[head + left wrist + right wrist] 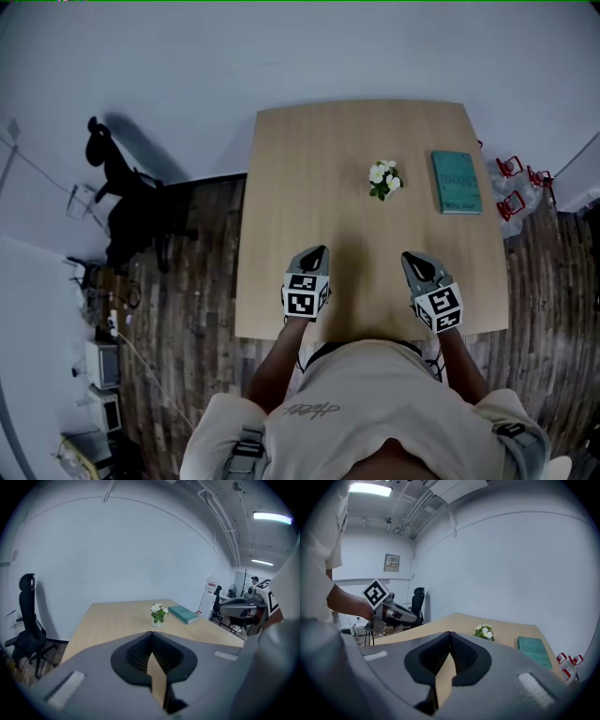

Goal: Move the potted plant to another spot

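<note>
Head view: both grippers hover over the near part of the wooden table [309,159], side by side with a gap between them. Left gripper [319,251]: jaws together, nothing between them. Right gripper [410,257]: same, jaws pressed together, empty. Potted plant [384,178], with white flowers, stands upright on the table ahead of both tools, slightly left of the right gripper's line and well apart from either. Teal book [456,181] lies flat just right of the plant, ahead of the right gripper. Black office chair [122,202] stands on the floor, far off the left gripper's left side.
</note>
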Demonstrator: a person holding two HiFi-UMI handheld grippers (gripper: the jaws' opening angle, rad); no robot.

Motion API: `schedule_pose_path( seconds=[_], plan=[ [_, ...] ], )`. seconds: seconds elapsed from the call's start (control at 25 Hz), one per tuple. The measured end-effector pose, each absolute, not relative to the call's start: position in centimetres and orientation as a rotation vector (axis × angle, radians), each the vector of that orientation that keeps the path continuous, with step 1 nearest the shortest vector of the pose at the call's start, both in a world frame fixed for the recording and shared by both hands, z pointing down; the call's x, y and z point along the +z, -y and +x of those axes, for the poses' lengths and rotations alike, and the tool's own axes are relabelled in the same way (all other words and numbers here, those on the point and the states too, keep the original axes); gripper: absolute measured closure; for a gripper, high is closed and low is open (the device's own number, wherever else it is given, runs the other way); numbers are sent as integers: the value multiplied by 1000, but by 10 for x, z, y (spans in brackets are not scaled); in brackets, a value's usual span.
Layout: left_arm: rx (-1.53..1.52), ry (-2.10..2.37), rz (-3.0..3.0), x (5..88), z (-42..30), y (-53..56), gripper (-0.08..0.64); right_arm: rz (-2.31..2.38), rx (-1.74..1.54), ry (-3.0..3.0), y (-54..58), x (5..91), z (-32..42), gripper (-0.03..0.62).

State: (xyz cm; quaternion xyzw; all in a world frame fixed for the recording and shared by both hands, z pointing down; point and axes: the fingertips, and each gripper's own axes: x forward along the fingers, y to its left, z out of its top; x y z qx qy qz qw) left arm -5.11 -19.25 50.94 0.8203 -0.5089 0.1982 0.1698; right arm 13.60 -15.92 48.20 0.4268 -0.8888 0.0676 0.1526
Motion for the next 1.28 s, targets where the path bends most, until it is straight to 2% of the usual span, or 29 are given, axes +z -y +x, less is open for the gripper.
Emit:
schedule_pose_path(
  seconds=[0.28,1.0,1.28],
  plan=[
    [450,1464,2410,462,-49,196,545,1313,243,2664,172,430,138,589],
    [276,1538,2577,366,-61,208,545,1288,-145,2653,181,347,114,589],
    [299,1554,2634,354,-64,206,545,1337,-193,2702,179,327,104,589]
  ],
)
